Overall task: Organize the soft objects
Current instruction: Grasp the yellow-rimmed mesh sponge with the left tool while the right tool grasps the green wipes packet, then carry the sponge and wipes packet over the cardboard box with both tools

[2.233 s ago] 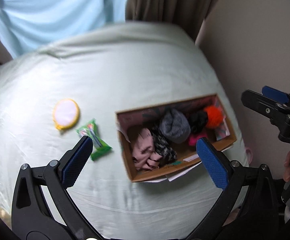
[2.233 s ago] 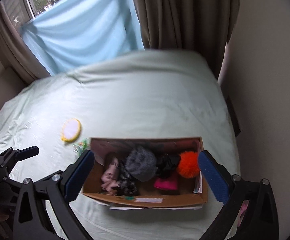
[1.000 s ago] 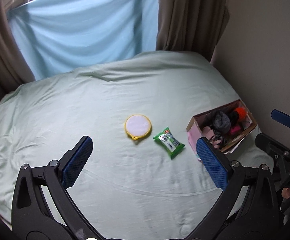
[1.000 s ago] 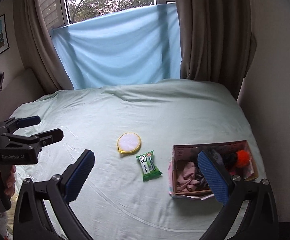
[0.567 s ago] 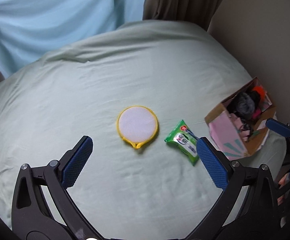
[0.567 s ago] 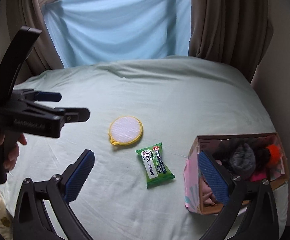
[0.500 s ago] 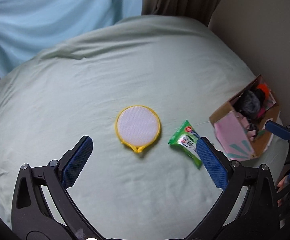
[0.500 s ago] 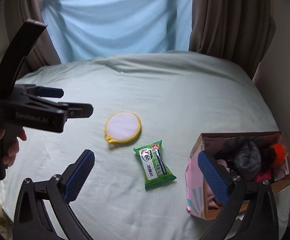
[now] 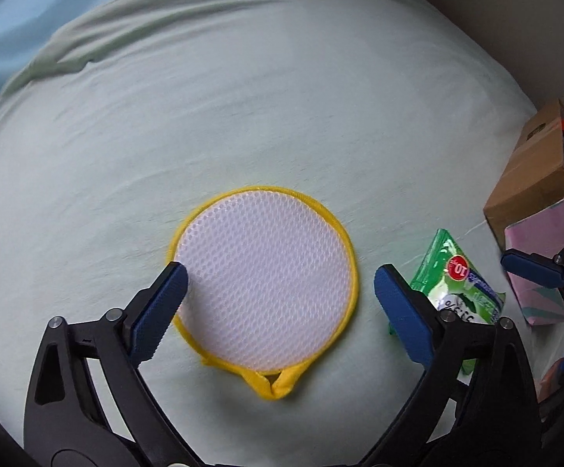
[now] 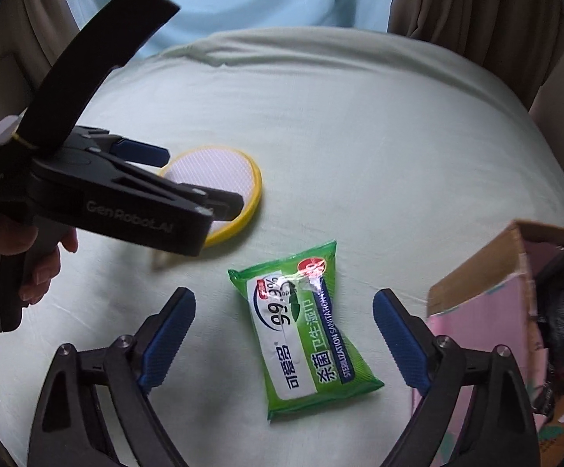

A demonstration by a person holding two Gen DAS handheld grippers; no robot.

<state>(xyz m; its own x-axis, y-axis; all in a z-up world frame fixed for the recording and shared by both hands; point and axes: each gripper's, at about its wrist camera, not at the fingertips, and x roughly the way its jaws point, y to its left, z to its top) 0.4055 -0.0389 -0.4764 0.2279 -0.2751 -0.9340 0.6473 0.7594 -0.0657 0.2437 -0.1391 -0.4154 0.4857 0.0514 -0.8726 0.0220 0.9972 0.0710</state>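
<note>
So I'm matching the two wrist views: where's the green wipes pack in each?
Left wrist: wipes pack at right, partly behind the left gripper's right finger.
Right wrist: centre, between the closing jaws, untouched.
Shared landmark: yellow-rimmed pad beside it.

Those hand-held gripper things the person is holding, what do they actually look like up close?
Each hand-held gripper is a black plastic frame with silver screws and two fingers faced with blue textured pads. The left hand-held gripper carries pale "GenRobot.AI" lettering along its side, a small "Data Acquisition System" label, and a pistol-style grip. No cables show. The right hand-held gripper looks identical.
</note>
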